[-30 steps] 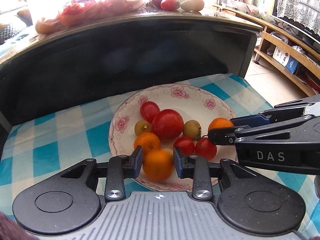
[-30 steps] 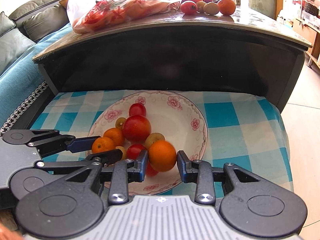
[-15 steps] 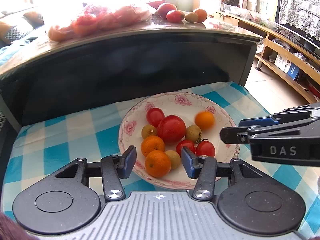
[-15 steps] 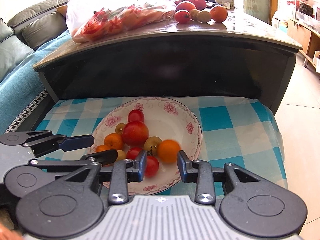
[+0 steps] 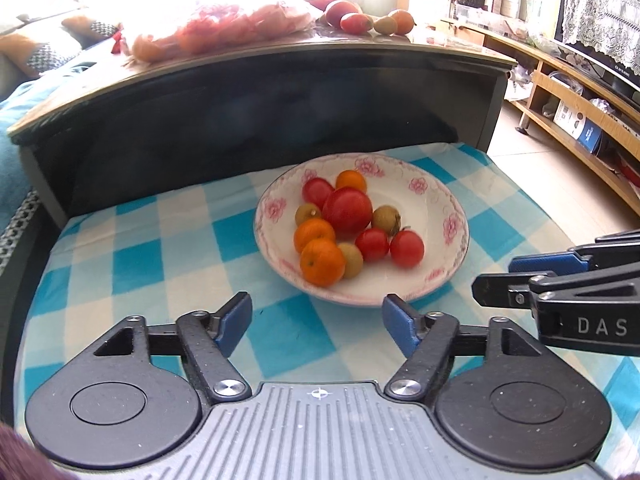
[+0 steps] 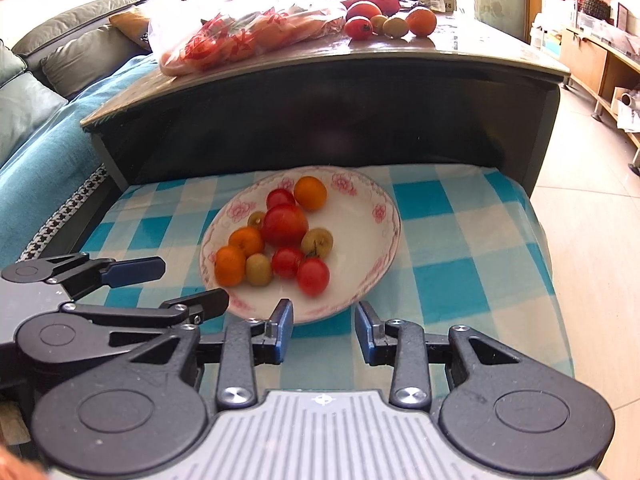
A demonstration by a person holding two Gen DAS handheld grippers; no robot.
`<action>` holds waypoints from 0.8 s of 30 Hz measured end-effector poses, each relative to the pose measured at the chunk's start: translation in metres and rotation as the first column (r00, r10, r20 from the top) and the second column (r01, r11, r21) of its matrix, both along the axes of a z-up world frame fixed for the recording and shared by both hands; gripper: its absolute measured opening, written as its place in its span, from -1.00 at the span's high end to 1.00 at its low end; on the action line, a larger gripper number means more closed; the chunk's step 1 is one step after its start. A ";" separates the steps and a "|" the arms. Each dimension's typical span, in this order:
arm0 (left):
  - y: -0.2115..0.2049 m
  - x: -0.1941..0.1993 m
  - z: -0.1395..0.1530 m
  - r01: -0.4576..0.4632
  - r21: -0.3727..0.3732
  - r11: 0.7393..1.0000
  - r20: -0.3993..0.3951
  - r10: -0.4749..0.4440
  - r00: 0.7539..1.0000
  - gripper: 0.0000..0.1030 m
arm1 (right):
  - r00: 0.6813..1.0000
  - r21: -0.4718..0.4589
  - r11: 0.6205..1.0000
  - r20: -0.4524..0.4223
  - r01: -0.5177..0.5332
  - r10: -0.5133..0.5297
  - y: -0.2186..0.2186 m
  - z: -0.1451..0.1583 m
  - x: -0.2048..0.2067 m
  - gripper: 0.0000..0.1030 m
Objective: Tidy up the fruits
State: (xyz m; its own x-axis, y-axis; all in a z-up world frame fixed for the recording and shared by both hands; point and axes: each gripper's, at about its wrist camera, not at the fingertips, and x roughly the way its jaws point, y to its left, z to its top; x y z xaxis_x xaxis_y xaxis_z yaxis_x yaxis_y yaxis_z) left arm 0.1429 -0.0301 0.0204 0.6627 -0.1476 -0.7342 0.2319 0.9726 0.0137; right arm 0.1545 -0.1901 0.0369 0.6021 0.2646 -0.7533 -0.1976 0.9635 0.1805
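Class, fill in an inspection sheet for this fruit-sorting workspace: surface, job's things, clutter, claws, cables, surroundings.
Surface: blue-and-white checked cloth over a low surface, in front of a dark table.
Job's things: floral plate holding tomatoes, oranges and small brownish fruits; loose fruits on the table top.
Clutter: plastic bag of red and orange contents on the table top.
Claws: left claw open and empty, its jaws have just been opening; right claw holds nothing, with a narrow gap between its jaws; both short of the plate.
Cables: nothing seen.
Surroundings: sofa to the left, wooden shelving to the right, tiled floor.
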 end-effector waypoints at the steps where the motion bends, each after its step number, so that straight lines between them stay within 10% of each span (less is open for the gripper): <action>1: 0.001 -0.004 0.001 -0.006 0.002 1.000 0.002 0.006 1.000 -0.60 | 1.000 -0.001 1.000 -0.003 0.002 -0.002 0.001 0.000 -0.004 0.29; 24: 0.007 -0.085 0.012 -0.056 0.041 0.998 0.055 0.053 0.997 -1.00 | 1.000 0.029 0.999 0.010 0.027 -0.028 0.005 0.013 -0.097 0.13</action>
State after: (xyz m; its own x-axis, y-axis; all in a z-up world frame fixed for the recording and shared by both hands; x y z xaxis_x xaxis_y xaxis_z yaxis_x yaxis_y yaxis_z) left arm 0.0579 -0.0235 0.0328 0.7078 -0.0796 -0.7019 0.1765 0.9821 0.0666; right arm 0.0571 -0.1846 0.0499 0.6172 0.2697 -0.7391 -0.1731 0.9630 0.2067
